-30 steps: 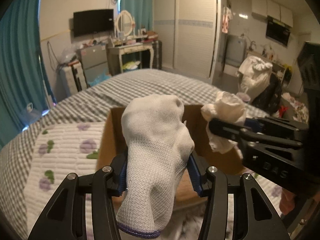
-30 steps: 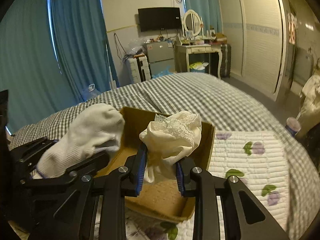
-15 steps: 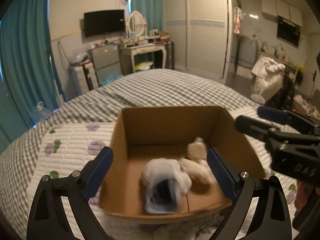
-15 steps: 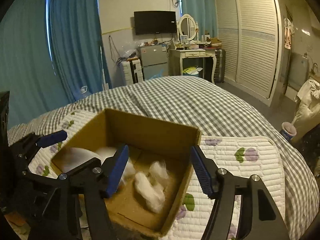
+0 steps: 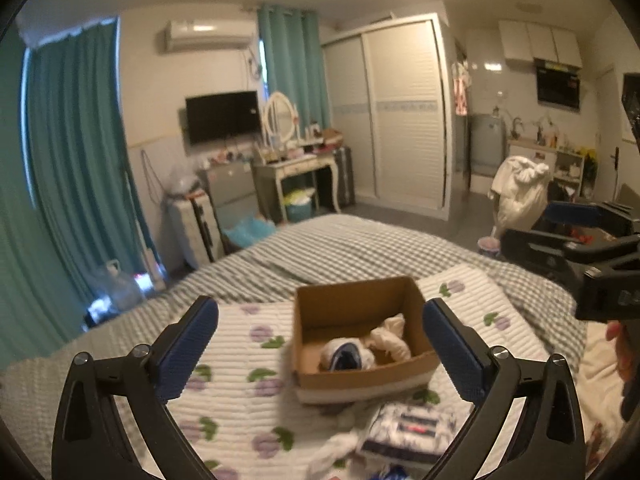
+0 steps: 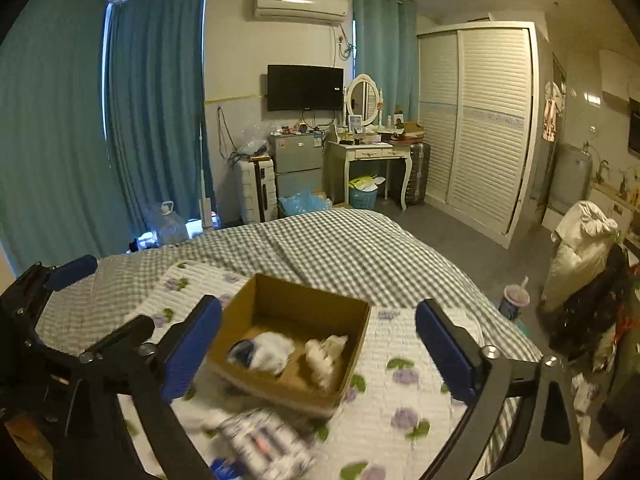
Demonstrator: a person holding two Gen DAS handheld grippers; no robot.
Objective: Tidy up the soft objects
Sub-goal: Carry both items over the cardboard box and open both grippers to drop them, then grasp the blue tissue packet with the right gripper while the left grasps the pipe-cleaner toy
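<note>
Both the left claw (image 5: 320, 344) and right claw (image 6: 318, 344) had just spread wide with nothing between them, sock (image 5: 347, 355) and lacy cloth (image 5: 390, 340) lying in the cardboard box (image 5: 360, 380), cloth at the sock's 2 o'clock.

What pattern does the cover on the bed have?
The bed cover has a grey and white check; the right wrist view shows it best.

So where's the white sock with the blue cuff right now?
The sock lies inside the cardboard box on the bed, in its left half, just left of the cream lace cloth.
</note>
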